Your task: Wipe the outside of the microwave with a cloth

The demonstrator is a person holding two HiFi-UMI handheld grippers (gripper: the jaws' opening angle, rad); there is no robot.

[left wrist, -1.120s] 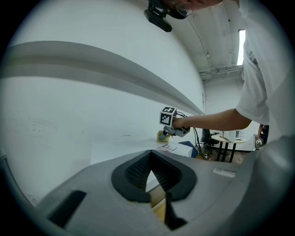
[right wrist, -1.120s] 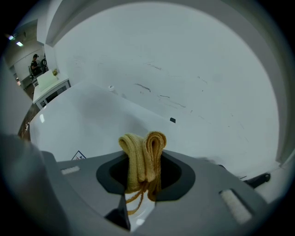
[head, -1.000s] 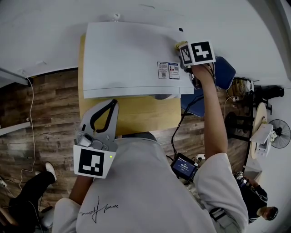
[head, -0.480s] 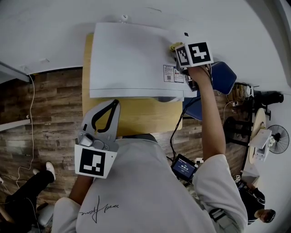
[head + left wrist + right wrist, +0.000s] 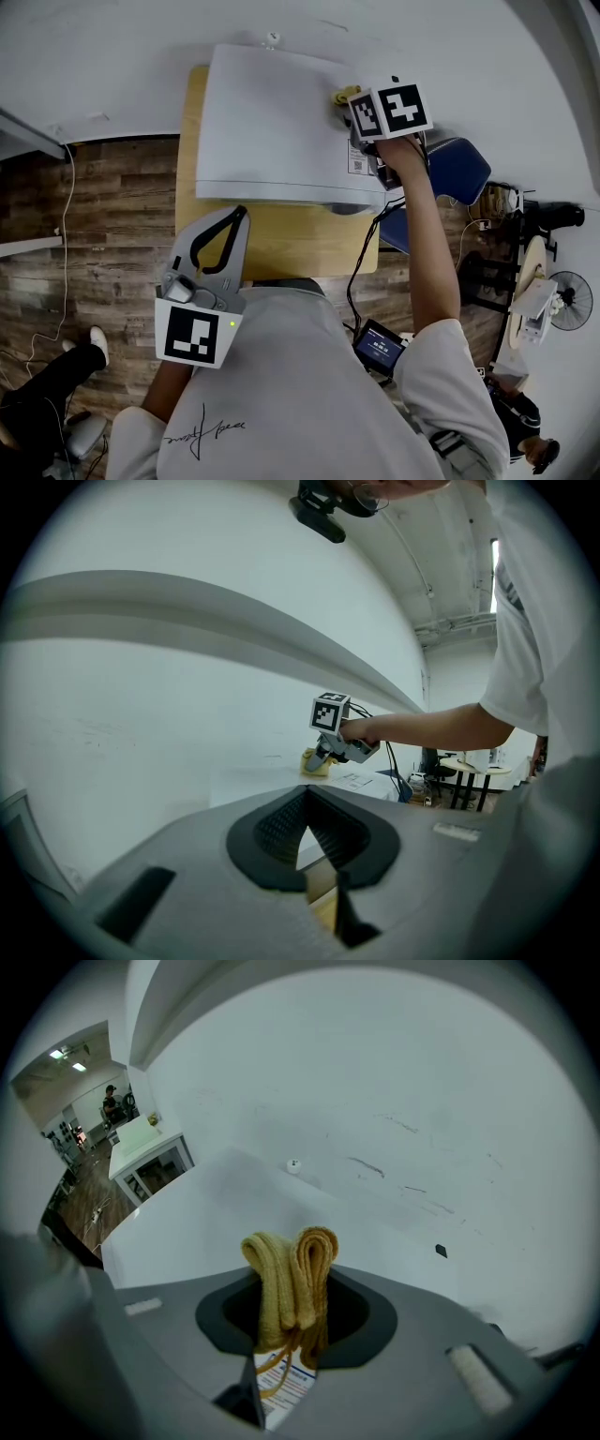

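Observation:
The white microwave [image 5: 272, 122] stands on a wooden table [image 5: 281, 242] against the wall. My right gripper [image 5: 351, 103] rests on the microwave's top near its right back corner, shut on a folded yellow cloth [image 5: 341, 95]. In the right gripper view the cloth [image 5: 291, 1279] bulges up between the jaws over the white top [image 5: 197, 1218], with a printed label [image 5: 281, 1387] just below. My left gripper [image 5: 237, 216] hangs shut and empty in front of the table, close to my chest. The left gripper view shows the cloth [image 5: 314, 762] pressed on the top [image 5: 272, 778].
A blue chair [image 5: 461, 169] stands right of the table, with a cable running down to a small screen device [image 5: 380, 345]. Round tables and a fan [image 5: 570, 298] fill the far right. Another person's leg and shoe [image 5: 56, 366] show at lower left on the wooden floor.
My right gripper has slid left along the microwave's top with the cloth, away from the right back corner. The left gripper has stayed put.

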